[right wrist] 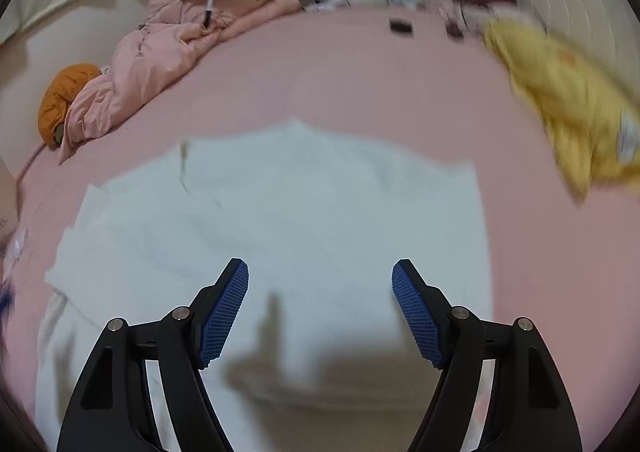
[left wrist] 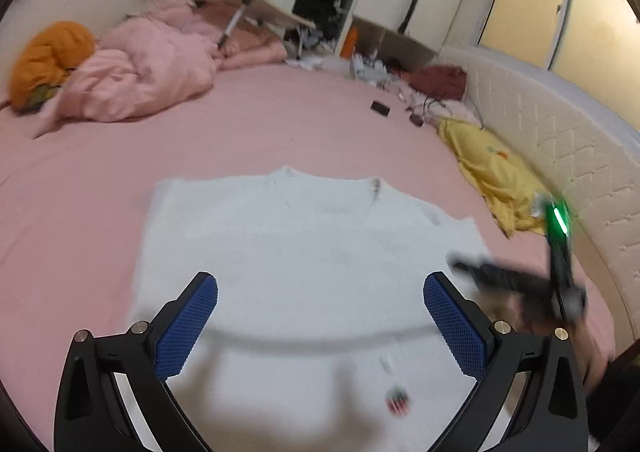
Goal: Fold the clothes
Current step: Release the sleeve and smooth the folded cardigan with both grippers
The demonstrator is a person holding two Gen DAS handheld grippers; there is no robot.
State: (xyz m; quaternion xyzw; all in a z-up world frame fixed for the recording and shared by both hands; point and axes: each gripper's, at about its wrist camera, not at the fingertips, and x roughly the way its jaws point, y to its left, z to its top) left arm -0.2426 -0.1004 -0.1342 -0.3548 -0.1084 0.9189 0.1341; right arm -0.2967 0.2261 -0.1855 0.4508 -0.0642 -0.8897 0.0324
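Bedding fills the far left of both views: an orange bundle [left wrist: 50,61] lies at the edge of the pink bed sheet [left wrist: 280,123], touching a rumpled pink quilt [left wrist: 148,71] heaped just to its right. Behind the quilt a small folding table [left wrist: 256,9] sits tilted on the bed.

In the middle of the sheet lies the white T-shirt [left wrist: 288,252], spread flat with its collar toward the far side. In the left wrist view its side edges look folded in, giving it a roughly rectangular outline, and a small red and dark mark [left wrist: 397,402] shows on the near part of the cloth. The left gripper [left wrist: 320,326] hangs over the near half of the T-shirt with its blue pads spread wide and nothing between them.

In the right wrist view the right gripper [right wrist: 320,312] also hangs above the T-shirt, its fingers wide apart and holding nothing; its shadow falls on the cloth between them. Motion blur softens both pictures, so whether either gripper touches the fabric cannot be told.

Further right, two small dark objects [left wrist: 380,107] rest on the sheet beyond the T-shirt. A crumpled yellow cloth [left wrist: 492,171] lies near the padded cream wall [left wrist: 560,139]. In the left wrist view the right gripper appears as a dark blurred shape with a green light [left wrist: 558,217] at the T-shirt's right edge.
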